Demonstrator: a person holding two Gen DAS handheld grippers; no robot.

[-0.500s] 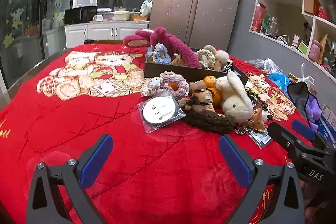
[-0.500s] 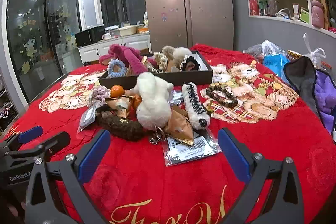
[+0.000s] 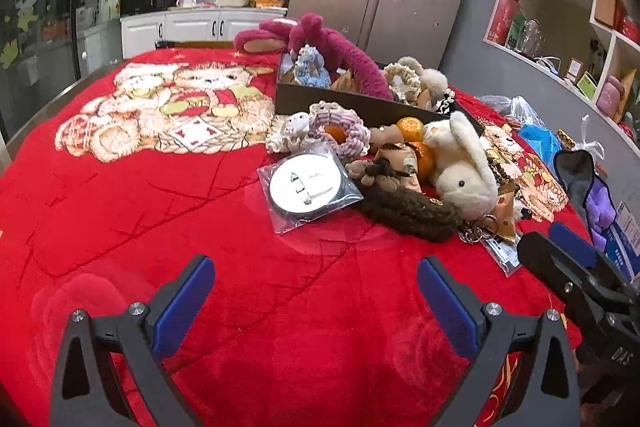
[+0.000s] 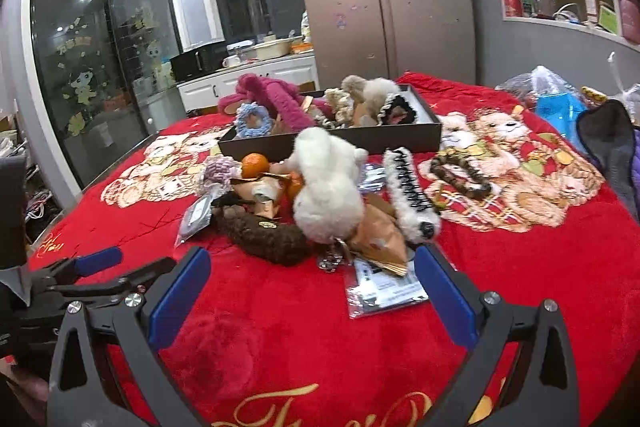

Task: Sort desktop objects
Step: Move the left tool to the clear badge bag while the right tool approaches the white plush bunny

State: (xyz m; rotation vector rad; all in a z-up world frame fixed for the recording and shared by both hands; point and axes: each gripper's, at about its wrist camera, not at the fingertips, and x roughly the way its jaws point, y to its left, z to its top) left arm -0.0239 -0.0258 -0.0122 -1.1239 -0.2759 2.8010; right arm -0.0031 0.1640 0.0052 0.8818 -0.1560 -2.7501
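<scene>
— Where are the tongs sitting?

— Both are hovering over the red blanket (image 3: 160, 227), the left gripper (image 3: 316, 291) and right gripper (image 4: 312, 283) each gaping wide, holding nothing.

— And the things?

— The pile, with its white plush toy (image 4: 328, 195), is lying just beyond the right gripper's tips, before the dark box (image 4: 332, 143).

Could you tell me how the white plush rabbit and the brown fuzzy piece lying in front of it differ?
The white plush rabbit is pale cream and bulky, rising above the pile; the brown fuzzy piece is dark, long and lies flat on the red blanket. The rabbit has a metal key ring; the brown piece shows a small gold tag. Both are soft, touching, outside the box.
</scene>
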